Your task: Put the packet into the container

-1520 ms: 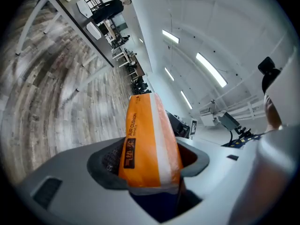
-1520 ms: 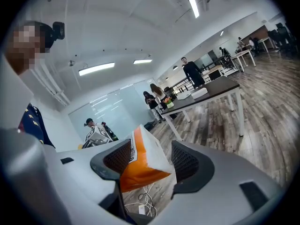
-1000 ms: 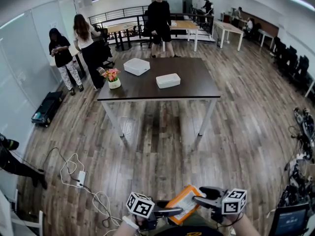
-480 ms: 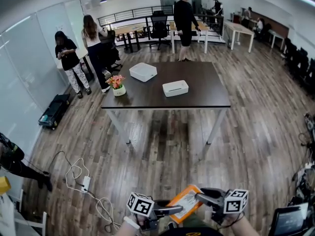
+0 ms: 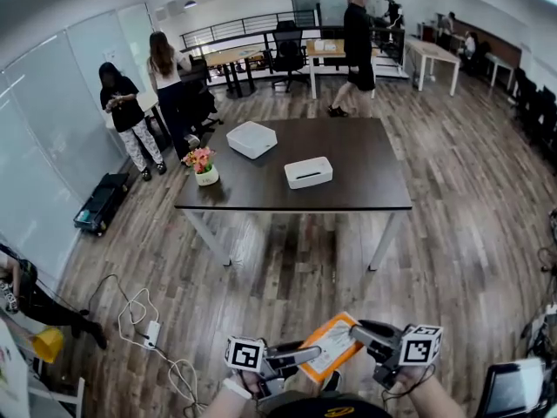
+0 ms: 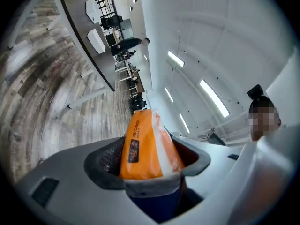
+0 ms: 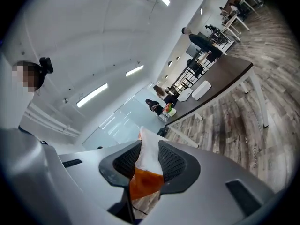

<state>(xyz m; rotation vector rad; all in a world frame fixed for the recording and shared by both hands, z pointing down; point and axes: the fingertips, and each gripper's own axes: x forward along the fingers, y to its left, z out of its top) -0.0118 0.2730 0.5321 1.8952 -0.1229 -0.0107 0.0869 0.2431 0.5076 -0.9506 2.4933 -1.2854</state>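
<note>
On packet (image 6: 140, 146): "AIR CRUNCH".

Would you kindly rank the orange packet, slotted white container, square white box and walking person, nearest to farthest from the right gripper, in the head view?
Right gripper, jaws closing:
1. Orange packet, between its jaws.
2. Slotted white container, on the table.
3. Square white box, farther back, left.
4. Walking person, beyond the table.

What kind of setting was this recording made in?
Probably an open-plan office or lab space: a wood-plank floor with a dark table mid-room, desks and office chairs along the back, and a glass partition on the left.
</note>
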